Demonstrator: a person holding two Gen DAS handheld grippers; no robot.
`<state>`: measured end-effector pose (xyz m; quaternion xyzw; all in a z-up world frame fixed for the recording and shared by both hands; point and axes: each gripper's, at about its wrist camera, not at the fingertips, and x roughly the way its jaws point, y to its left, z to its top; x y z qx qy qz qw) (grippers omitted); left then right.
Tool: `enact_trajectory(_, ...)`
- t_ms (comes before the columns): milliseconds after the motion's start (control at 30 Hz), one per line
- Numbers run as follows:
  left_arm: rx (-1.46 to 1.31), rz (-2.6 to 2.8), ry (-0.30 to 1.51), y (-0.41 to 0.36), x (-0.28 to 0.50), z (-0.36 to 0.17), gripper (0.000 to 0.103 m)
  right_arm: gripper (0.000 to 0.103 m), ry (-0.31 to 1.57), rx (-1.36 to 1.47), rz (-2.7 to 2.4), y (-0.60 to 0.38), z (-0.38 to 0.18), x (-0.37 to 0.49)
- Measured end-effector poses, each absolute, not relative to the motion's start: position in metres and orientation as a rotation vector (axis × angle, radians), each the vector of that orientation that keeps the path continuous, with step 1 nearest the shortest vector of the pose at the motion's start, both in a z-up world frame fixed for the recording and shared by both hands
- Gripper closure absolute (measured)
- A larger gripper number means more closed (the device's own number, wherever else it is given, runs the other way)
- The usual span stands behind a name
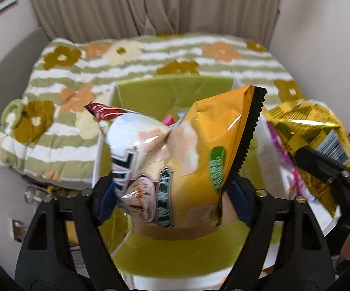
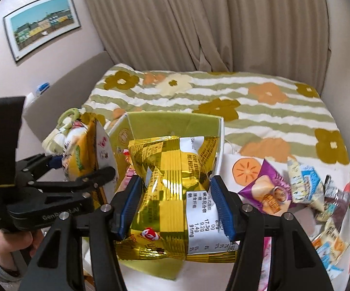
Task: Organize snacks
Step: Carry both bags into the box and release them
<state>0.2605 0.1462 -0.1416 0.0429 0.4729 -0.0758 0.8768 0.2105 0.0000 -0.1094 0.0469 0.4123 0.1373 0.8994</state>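
Note:
My left gripper (image 1: 172,189) is shut on an orange and white snack bag (image 1: 189,150) and holds it above an open green box (image 1: 175,89). The same bag shows in the right wrist view (image 2: 82,155), with the left gripper (image 2: 82,169) beside it. My right gripper (image 2: 175,203) is shut on a gold foil snack bag (image 2: 172,181), held over the green box (image 2: 175,123). The gold bag shows at the right of the left wrist view (image 1: 308,131). Small packets lie inside the box, mostly hidden.
The box sits on a bed with a green-striped flowered quilt (image 2: 259,111). Several loose snack packets (image 2: 303,184) lie on the quilt at the right. A beige curtain (image 2: 199,24) hangs behind the bed. A framed picture (image 2: 41,21) hangs on the left wall.

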Motion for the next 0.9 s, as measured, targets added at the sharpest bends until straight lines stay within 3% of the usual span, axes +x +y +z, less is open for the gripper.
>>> enact_trajectory(100,0.123,-0.162,1.031,0.150,0.274,-0.162,0.008,0.049,0.886,0.127,0.253,0.004,-0.118,0.217)
enact_trajectory(700,-0.022,-0.103,1.089,0.190,0.262,-0.180,0.008,0.047,1.010,0.104,0.285,0.030,-0.156,0.264)
enact_trajectory(767,0.012,-0.077,1.087,0.187,0.262,-0.182,0.008,0.041,1.026,0.121,0.301,0.032,-0.161,0.267)
enact_trajectory(833,0.020,-0.064,1.082,0.187,0.259,-0.182,0.008,0.011,1.037,0.147,0.326,0.030,-0.164,0.269)
enact_trajectory(900,0.010,-0.063,1.081,0.188,0.255,-0.181,0.008,0.003,1.020,0.170,0.337,0.027,-0.163,0.267)
